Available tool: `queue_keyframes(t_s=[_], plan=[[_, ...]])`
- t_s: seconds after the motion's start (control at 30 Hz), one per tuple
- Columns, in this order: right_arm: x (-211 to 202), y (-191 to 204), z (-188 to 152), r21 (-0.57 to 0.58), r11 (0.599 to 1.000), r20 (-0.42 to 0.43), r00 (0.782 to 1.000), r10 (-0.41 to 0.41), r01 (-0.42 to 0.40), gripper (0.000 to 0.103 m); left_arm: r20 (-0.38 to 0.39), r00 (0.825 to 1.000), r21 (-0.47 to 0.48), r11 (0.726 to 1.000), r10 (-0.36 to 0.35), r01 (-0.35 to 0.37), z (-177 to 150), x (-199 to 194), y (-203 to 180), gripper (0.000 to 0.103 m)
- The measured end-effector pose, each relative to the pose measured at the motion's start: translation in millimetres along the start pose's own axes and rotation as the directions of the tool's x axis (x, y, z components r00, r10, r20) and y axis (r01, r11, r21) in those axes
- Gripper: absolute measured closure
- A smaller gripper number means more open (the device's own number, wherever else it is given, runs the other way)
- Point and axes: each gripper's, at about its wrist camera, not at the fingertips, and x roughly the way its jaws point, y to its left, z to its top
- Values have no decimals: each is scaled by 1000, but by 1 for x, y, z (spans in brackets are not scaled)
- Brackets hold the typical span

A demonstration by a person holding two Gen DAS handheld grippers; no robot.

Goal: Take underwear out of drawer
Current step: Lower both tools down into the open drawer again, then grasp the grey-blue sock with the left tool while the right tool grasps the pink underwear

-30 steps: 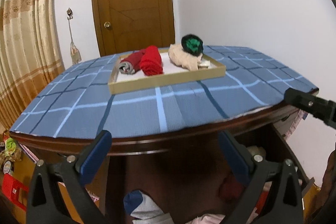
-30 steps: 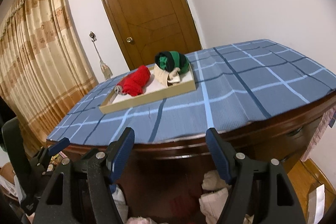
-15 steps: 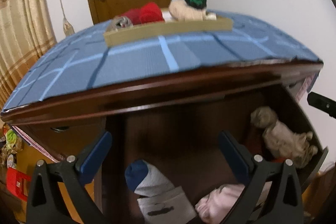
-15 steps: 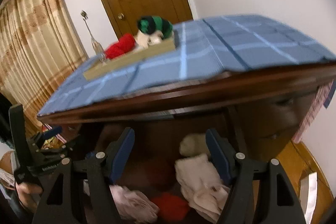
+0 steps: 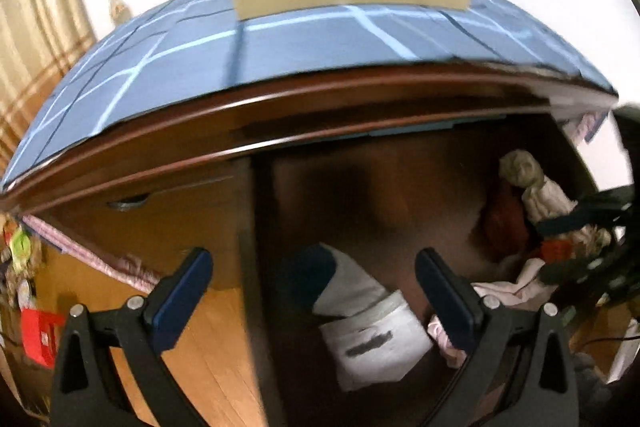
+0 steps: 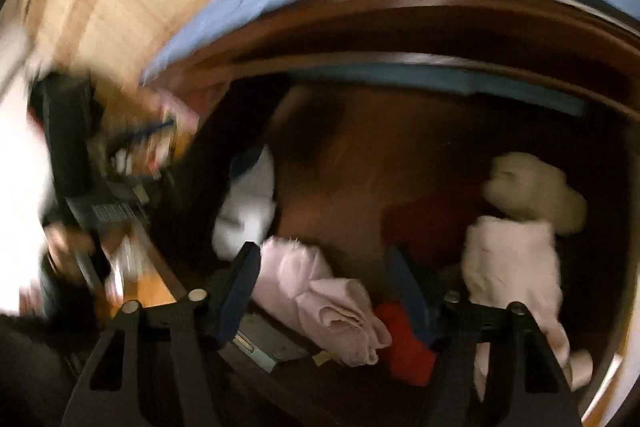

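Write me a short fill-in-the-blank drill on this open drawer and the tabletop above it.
1. The cloth covering the tabletop is ____ with a pale grid.
2. The rolled garments up top sit in a shallow ____.
3. In the right wrist view, the garment between the right gripper's fingers is pale ____.

Missing words: blue; tray; pink
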Motion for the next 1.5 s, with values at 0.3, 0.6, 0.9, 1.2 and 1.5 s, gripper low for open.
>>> queue_keyframes(t_s=[0.3, 0.6, 0.9, 1.2, 1.5], plan=[[78, 13, 12, -154, 986, -319, 948, 14, -66, 55, -38, 999, -81, 996, -34, 30, 7, -10, 17, 1], [103, 6, -2, -143, 985, -482, 876, 17, -98, 59, -213, 971, -8, 994, -110, 111, 2, 24, -28, 1], [96, -1, -14, -155, 983, -473, 881, 9, -93, 75, -419, 908, 85, 994, -24, 66, -13, 67, -66, 3], [41, -32, -11, 49, 996, -151, 985, 83, -76, 79, -533, 844, 112, 994, 61, -1, -17, 92, -72, 3], [37, -41, 15, 190, 980, 34, 998, 48, -53, 78, -573, 801, 228, 973, 170, -43, -22, 115, -100, 5]])
